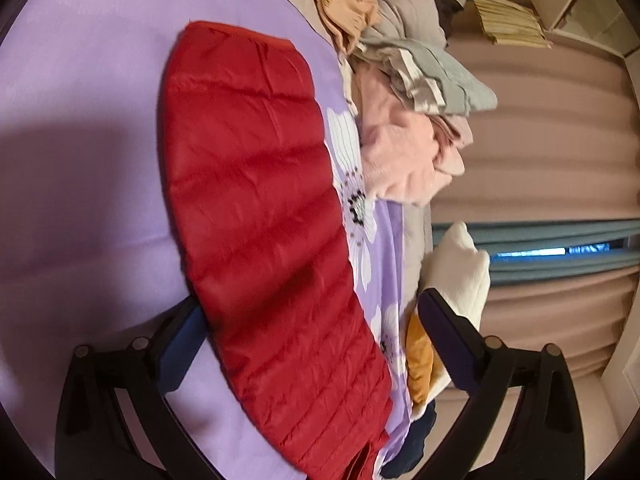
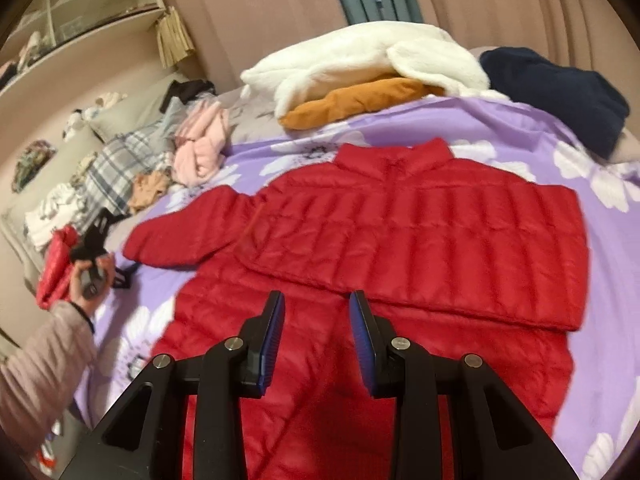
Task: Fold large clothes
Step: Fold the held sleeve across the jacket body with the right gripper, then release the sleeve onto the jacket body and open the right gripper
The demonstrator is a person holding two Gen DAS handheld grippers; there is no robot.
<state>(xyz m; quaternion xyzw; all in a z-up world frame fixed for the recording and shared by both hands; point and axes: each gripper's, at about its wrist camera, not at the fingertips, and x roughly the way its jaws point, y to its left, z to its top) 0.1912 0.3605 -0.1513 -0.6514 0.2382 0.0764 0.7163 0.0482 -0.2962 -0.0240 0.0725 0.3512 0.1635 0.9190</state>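
A red quilted puffer jacket [image 2: 400, 232] lies flat on the purple flowered bedsheet [image 2: 520, 132], collar away from me. Its right sleeve is folded across the chest; its left sleeve [image 2: 184, 232] sticks out to the left. My right gripper [image 2: 316, 320] is open and empty, hovering over the jacket's lower middle. In the left wrist view a long red sleeve [image 1: 256, 216] runs between the fingers of my left gripper [image 1: 308, 312], whose jaws stand wide open around it. In the right wrist view the left gripper [image 2: 92, 252] sits at the far left, in a hand.
A white fleece [image 2: 360, 60], an orange garment [image 2: 356, 104] and a dark navy garment [image 2: 560, 92] lie beyond the collar. A heap of pink, plaid and tan clothes [image 2: 160, 160] lies at the left, also in the left wrist view [image 1: 400, 92]. Pink curtains [image 2: 500, 4] and shelves [image 2: 92, 8] stand behind.
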